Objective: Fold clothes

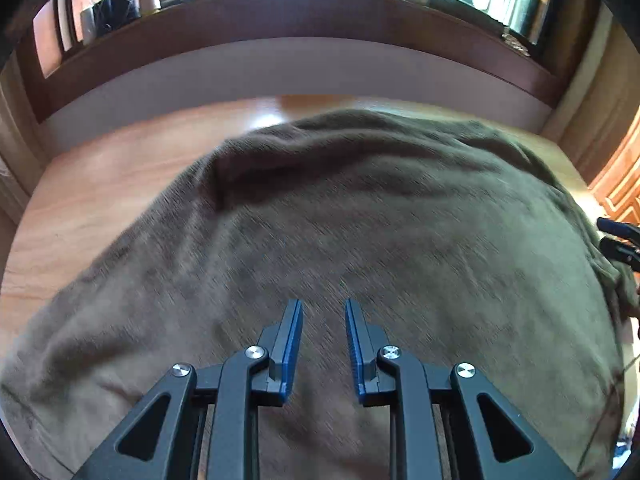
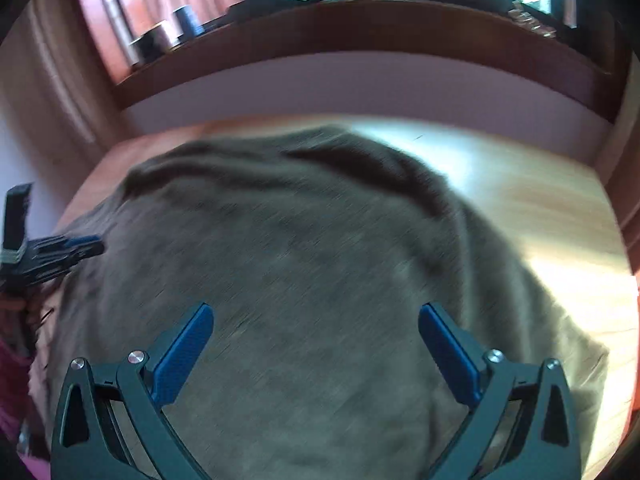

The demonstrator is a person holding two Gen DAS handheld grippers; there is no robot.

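Note:
A dark olive-brown garment (image 1: 360,220) lies spread over the wooden table (image 1: 100,184), with a raised fold along its far left part. My left gripper (image 1: 323,304) hovers above the near middle of the cloth, open with a narrow gap and nothing between its blue pads. In the right wrist view the same garment (image 2: 300,260) fills the centre. My right gripper (image 2: 316,312) stands wide open over it, holding nothing. The right gripper (image 1: 618,242) shows at the right edge of the left wrist view, and the left gripper (image 2: 86,246) at the left edge of the right wrist view.
A dark wooden ledge (image 1: 280,20) runs along the far wall and carries several thread cones (image 1: 120,4) and small items below a bright window. Bare table (image 2: 540,216) shows right of the garment. Wooden panelling (image 1: 616,176) stands at the right.

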